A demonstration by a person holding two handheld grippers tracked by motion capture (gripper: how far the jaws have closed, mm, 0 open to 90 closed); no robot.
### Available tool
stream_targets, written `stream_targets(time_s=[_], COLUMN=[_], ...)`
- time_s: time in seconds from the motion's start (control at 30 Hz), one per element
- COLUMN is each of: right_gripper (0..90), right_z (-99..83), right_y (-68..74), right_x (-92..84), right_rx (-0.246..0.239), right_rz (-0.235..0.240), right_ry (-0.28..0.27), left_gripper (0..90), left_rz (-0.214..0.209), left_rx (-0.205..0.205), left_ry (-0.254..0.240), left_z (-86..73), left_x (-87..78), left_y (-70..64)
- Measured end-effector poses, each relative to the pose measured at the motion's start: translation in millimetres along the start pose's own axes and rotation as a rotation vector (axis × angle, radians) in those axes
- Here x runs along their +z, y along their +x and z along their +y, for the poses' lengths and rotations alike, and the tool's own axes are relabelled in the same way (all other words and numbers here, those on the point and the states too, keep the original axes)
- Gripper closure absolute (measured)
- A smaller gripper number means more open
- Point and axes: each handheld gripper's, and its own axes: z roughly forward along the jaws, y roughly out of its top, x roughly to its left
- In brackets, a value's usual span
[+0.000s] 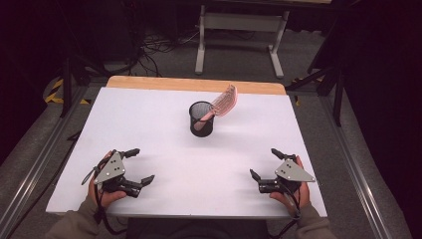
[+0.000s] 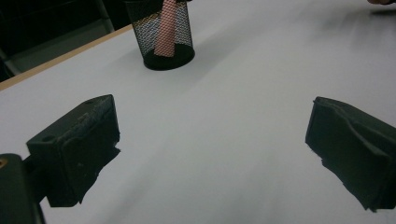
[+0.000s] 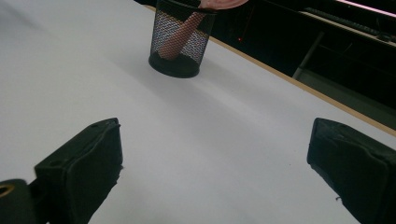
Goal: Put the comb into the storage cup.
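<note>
Mesh of the round black cup (image 1: 201, 119) holds a ribbed pink comb (image 1: 221, 103).

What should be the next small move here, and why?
Probably the right gripper should move forward toward the pink comb, whose head leans out to the right of the black mesh cup. Both grippers sit open near the table's front edge, far from the cup, and the left gripper holds nothing.

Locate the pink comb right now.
In the high view, the pink comb stands handle-down in the black mesh cup, mid-table toward the far edge, leaning right.
</note>
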Motion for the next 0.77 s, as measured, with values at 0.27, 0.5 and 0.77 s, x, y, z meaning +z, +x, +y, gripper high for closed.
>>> stream_targets(time_s=[0.27, 0.5, 0.77], right_gripper=[4.0, 3.8, 3.7], right_z=[-0.1, -0.1, -0.2], right_y=[-0.1, -0.8, -1.5], right_x=[0.8, 0.6, 1.0], right_rx=[0.003, 0.008, 0.016], right_rz=[-0.001, -0.003, 0.000], right_ry=[0.000, -0.005, -0.007], left_gripper=[3.6, 3.5, 3.5], left_rz=[0.001, 0.002, 0.008], left_rx=[-0.002, -0.007, -0.012], left_ry=[0.005, 0.003, 0.007], left_z=[-0.1, -0.4, -0.1], left_x=[0.4, 1.4, 1.9], left_y=[1.1, 1.8, 2.7])
